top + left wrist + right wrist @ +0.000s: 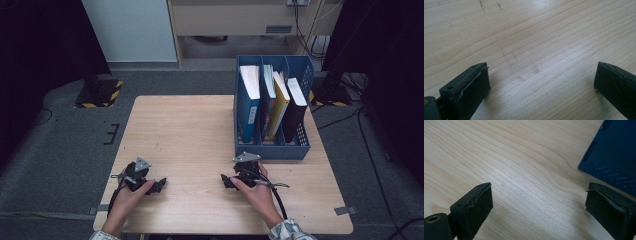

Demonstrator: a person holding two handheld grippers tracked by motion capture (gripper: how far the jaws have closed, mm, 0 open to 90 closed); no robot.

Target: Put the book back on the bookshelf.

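Pale wood is lying bare under our left gripper (159, 186) and right gripper (226, 181), both resting released with jaws spread. Ahead, the blue file rack (272, 148) is holding four books (280, 102); we are judging a square, unhurried approach from the right best.

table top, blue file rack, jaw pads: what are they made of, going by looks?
Table top: pale wood or wood-look laminate, satin; grain lines and soft glare.
Blue file rack: looks like moulded plastic, matte; uniform colour, slotted walls.
Jaw pads: seemingly black rubber or foam, matte; rough, frayed edges.
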